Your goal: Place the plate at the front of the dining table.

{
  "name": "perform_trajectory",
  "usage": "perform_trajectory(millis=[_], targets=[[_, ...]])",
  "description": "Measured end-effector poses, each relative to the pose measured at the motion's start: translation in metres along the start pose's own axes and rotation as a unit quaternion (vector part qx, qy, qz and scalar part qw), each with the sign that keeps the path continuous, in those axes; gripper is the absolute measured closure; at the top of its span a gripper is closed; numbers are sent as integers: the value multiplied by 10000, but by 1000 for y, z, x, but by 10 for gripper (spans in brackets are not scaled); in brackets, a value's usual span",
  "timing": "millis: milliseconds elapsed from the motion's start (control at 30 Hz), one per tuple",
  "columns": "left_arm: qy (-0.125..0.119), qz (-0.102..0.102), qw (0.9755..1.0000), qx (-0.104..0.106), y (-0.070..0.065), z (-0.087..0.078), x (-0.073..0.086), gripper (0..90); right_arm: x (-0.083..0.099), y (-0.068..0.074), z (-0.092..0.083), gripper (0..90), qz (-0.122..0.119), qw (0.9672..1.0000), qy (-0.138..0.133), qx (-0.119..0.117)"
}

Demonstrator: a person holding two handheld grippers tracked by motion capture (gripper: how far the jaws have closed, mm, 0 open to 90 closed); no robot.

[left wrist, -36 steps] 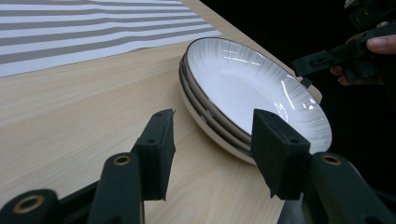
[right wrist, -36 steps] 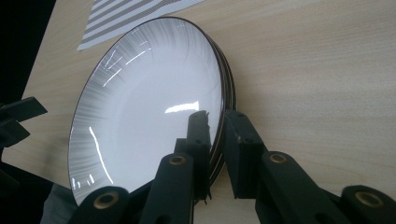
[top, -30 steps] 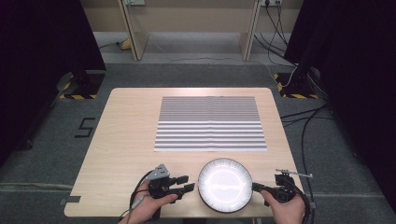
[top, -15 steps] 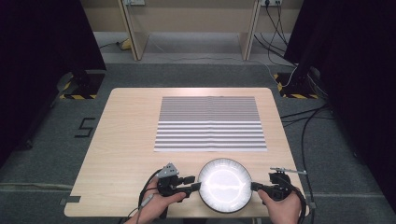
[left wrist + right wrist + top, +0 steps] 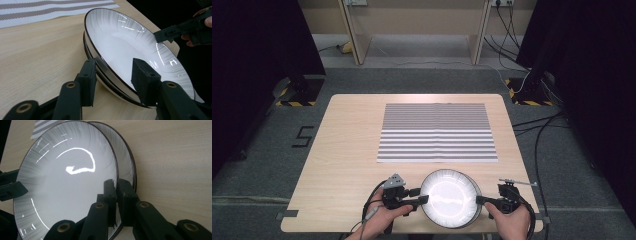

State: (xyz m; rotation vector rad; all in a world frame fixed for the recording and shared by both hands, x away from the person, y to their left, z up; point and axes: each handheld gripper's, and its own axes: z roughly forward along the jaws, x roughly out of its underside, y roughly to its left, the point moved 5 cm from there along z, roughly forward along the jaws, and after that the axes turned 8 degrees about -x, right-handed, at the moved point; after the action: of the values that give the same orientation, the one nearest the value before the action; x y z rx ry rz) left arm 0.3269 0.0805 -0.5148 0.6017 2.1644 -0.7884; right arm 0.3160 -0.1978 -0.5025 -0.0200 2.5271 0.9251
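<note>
Plates (image 5: pixel 449 197), white with dark rims and stacked, are sitting at the near edge of the wooden table (image 5: pixel 347 150), between the two claws. The left gripper (image 5: pixel 113 75) is standing released, its jaws straddling the upper plate's rim without pinching it. The right gripper (image 5: pixel 116 195) is clenching on the upper plate's rim on the opposite side. A striped mat (image 5: pixel 437 132) is lying flat beyond both claws, apart from the plates. A "5" mark (image 5: pixel 302 136) is showing on the floor left of the table. Cables (image 5: pixel 539 125) are trailing across the floor at the right.
</note>
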Motion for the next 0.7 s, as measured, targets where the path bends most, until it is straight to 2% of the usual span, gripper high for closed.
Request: perform_trajectory(millis=[100, 200, 267, 433, 700], targets=[[12, -66, 10000, 41, 1, -1, 0, 569, 0, -1, 3, 848, 3, 10000, -5, -46], [70, -68, 10000, 12, 2, 0, -1, 572, 0, -2, 4, 796, -27, 9999, 3, -97], [44, -90, 9999, 10, 2, 0, -1, 578, -1, -2, 6, 784, 35, 9998, 27, -184], [11, -171, 9998, 47, 3, 0, 0, 589, -3, -1, 9, 770, 13, 9998, 114, -141], [-35, -201, 9998, 85, 6, 3, -1, 613, -8, -3, 9, 745, 210, 9992, 238, -259]])
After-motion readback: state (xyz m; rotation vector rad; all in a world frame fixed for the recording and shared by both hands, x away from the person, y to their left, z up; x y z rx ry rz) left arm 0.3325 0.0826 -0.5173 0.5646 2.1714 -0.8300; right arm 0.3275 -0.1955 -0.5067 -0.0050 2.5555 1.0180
